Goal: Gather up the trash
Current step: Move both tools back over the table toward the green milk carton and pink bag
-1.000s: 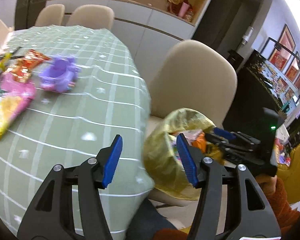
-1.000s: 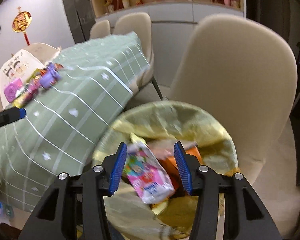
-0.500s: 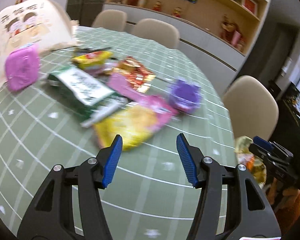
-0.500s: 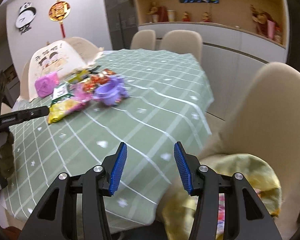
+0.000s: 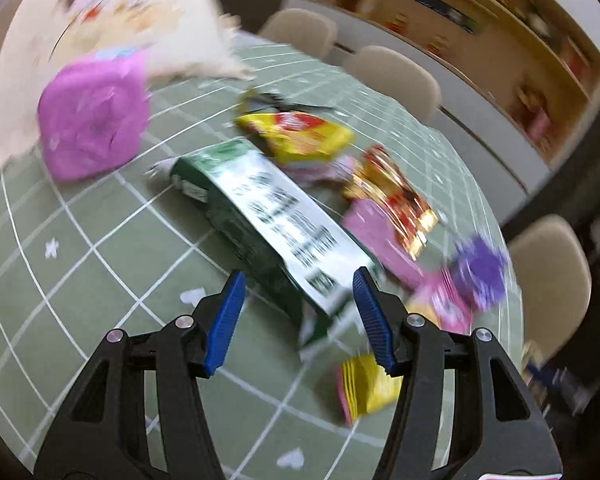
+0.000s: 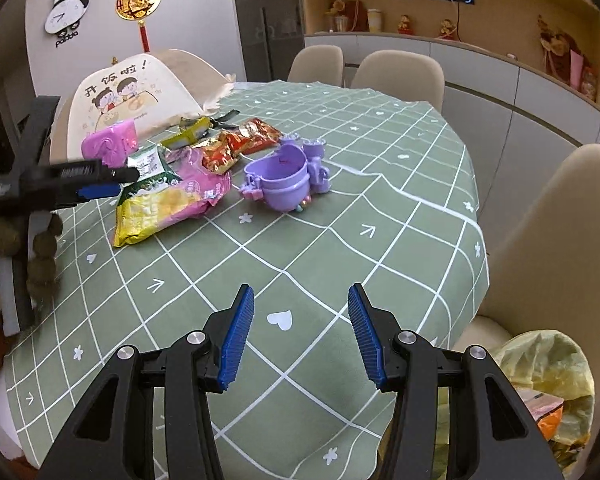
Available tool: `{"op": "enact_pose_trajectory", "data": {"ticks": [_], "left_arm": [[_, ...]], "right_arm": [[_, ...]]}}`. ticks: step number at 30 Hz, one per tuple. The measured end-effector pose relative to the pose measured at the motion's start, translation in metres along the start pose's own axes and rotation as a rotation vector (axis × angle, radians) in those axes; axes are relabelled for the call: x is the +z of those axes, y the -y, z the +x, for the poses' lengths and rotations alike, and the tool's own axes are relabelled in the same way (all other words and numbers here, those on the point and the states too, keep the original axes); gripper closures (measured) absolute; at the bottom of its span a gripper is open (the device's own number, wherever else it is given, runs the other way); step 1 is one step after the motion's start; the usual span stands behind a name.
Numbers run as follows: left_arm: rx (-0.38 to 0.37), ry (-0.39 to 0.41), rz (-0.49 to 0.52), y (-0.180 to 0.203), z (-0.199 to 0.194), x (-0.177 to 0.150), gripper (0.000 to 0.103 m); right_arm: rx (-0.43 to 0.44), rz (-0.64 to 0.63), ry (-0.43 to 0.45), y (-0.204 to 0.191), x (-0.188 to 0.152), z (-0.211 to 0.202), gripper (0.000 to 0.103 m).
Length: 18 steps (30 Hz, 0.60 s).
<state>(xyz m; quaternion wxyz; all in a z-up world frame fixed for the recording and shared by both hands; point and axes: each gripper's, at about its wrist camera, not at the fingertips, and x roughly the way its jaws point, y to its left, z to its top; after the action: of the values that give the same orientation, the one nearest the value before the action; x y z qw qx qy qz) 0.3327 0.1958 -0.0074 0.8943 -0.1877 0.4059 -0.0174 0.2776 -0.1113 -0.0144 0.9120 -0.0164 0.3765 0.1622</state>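
Both grippers stand spread and pinch nothing. Left gripper (image 5: 298, 316) hangs over the wrappers on the green cloth (image 6: 340, 240), with the near end of the green-white packet (image 5: 276, 224) showing between its blue pads; whether a pad touches it I cannot tell, the view is blurred. Right gripper (image 6: 300, 330) is over bare cloth, well apart from the wrappers (image 6: 168, 196) and the purple toy (image 6: 286, 178). Yellow trash bag (image 6: 548, 376) sits low right beside the table, by a beige chair (image 6: 560, 240), some trash inside
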Motion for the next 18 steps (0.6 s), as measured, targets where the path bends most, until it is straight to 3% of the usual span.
{"op": "enact_pose_trajectory", "data": {"ticks": [4, 7, 11, 14, 18], "left_arm": [[0.105, 0.008, -0.121, -0.009, 0.013, 0.015, 0.050], [0.106, -0.013, -0.186, -0.010, 0.017, 0.023, 0.050], [0.118, 0.003, -0.126, 0.006, 0.018, 0.028, 0.041], [0.167, -0.003, -0.060, 0.016, 0.028, 0.027, 0.037], [0.192, 0.012, 0.006, 0.018, 0.021, 0.022, 0.036]], "right_arm": [[0.018, 0.035, -0.014, 0.002, -0.001, 0.008, 0.056], [0.017, 0.027, -0.007, -0.001, -0.003, 0.008, 0.056], [-0.002, 0.013, 0.000, 0.003, -0.007, 0.011, 0.056], [0.026, 0.046, 0.004, 0.010, -0.010, 0.011, 0.056], [0.063, 0.048, 0.006, 0.011, -0.010, 0.008, 0.056]]}}
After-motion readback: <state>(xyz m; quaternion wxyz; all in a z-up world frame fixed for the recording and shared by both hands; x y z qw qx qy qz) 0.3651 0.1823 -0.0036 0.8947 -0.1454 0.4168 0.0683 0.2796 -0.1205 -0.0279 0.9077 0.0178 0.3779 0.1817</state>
